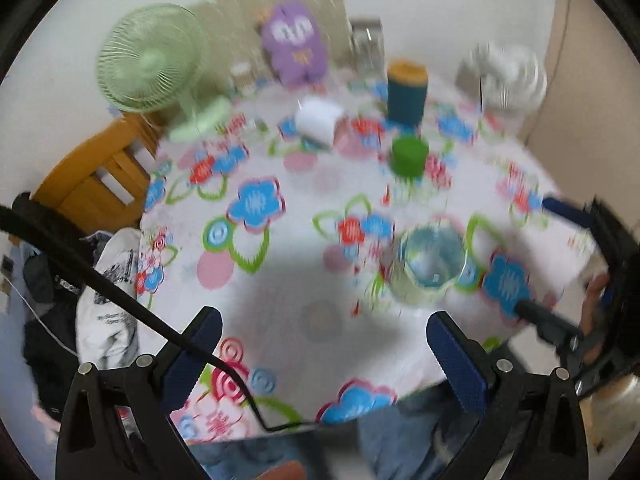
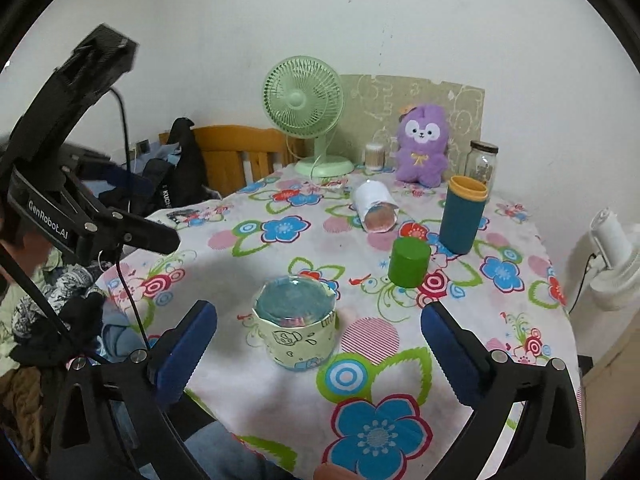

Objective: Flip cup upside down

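Though blurred, cup (image 1: 432, 266) between open claws.

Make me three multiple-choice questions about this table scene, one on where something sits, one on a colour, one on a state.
1. The small green cylinder stands:
A. in front of the teal tumbler
B. inside the glass jar
C. under the fan

2. The plush toy is:
A. yellow
B. purple
C. red

3. The right gripper is:
A. shut on the cup
B. open, cup between its fingers
C. holding the fan

Answers: A, it stands nearer the camera than the tumbler; B, its fur is purple; B, both pads stand clear of the cup.
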The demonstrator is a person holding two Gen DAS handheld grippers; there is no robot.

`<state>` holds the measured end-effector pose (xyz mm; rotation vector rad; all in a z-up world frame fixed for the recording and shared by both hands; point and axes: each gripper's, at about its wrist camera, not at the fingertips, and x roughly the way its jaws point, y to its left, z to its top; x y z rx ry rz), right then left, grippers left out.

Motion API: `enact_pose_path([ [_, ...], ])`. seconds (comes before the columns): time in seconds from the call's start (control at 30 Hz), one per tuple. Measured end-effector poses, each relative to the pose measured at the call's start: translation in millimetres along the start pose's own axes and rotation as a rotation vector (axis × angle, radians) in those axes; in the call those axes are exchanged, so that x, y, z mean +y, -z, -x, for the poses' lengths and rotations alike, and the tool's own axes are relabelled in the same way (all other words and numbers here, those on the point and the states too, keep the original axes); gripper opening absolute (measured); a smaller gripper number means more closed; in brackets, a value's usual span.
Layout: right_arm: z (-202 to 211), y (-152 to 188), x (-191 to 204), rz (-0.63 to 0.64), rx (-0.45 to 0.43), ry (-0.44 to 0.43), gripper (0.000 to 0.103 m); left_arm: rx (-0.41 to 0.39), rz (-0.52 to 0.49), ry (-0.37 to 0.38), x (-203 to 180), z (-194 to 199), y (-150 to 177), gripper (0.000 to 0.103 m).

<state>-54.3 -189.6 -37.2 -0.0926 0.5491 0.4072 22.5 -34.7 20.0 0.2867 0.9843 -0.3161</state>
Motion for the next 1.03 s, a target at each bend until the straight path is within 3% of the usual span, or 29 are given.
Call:
enact_pose_path([
  [0.27, 10.1, 7.3, 16.8, 0.039, 0.000, 0.050, 0.103, -0.407, 0.227, -0.025, 19.9, 22.1, 47.7, 0.103],
  [0.4, 10.4, 21.3, 22.1, 0.054, 0.008, 0.082, 0.103, -0.537, 0.300, -0.061, 19.6, 18.1, 71.7, 0.103],
  [0.5, 7.0, 33.8, 24.2, 0.051, 0.020, 0.111, 0.103, -0.613, 0.346, -0.156, 15.5, 12.3, 91.0, 0.103],
  [0.77, 0.2, 57.1, 30.1, -0.001, 0.018, 0.126, 0.103, -0.650, 0.365, -0.299, 0.9, -6.4, 119.5, 0.103],
  [1.03, 0.9, 57.9, 30.2, -0.011, 0.013, 0.150, 0.103, -0.609, 0.404, -0.248, -7.2, -17.9, 123.3, 0.103],
])
